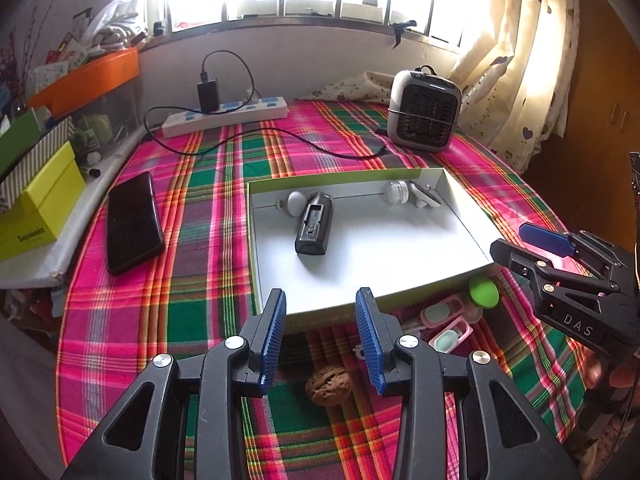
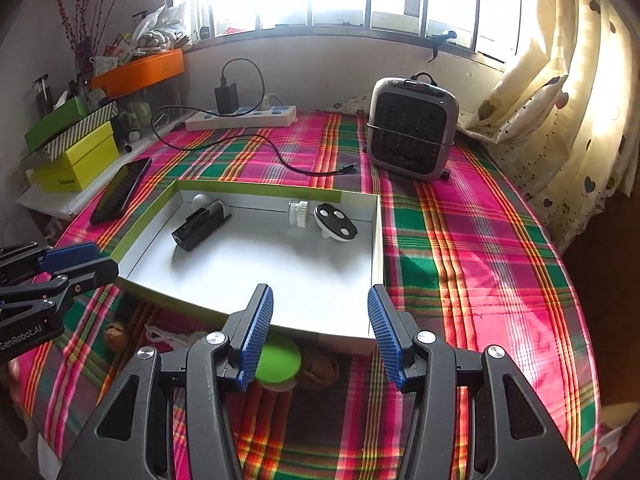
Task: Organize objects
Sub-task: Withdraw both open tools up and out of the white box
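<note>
Task partly done. White tray (image 1: pixel 460 204) mid-worktop held black battery case (image 1: pixel 314 222) plus small pieces at 12 o'clock. Walnut (image 1: pixel 327 385), green ball (image 1: pixel 484 291), pink cases (image 1: pixel 446 322) remained outside at 6 o'clock. Left gripper (image 1: pixel 322 334) and right gripper (image 2: pixel 320 330) both released, nothing held.

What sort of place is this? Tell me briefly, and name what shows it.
Most likely a lived-in room at home: a plaid tablecloth, a heart-print curtain at a barred window, a small heater and a power strip.
</note>
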Demonstrator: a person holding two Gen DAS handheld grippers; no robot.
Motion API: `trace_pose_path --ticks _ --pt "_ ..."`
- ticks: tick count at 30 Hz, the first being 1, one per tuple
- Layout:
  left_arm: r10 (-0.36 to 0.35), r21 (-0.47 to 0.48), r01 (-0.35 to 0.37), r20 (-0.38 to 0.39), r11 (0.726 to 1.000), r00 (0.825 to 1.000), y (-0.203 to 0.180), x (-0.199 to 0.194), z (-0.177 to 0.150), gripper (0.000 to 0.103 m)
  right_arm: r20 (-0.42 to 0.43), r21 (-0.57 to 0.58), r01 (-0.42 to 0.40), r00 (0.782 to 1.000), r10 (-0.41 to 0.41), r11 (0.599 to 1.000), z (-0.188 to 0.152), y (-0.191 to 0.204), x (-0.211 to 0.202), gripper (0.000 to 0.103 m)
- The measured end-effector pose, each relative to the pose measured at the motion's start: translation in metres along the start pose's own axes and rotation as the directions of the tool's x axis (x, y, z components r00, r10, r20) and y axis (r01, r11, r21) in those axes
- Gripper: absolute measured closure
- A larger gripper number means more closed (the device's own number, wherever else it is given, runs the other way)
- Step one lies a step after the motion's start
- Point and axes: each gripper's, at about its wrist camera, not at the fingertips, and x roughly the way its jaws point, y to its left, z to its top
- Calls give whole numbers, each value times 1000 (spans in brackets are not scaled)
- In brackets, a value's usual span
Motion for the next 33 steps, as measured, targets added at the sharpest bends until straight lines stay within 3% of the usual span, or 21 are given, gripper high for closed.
trace_pose_path --ticks 17,21,33 --pt "5 -7 -5 13 1000 1000 -1 -14 -36 69 7 18 -14 1000 14 1000 -35 8 -18 53" --pt "35 -4 -35 31 999 999 -1 -15 -42 68 1 26 -17 1000 17 1000 -42 8 -18 53" --pt "-48 -40 49 12 998 999 8 -8 -60 62 -14 49 -45 999 46 998 -56 4 -13 52"
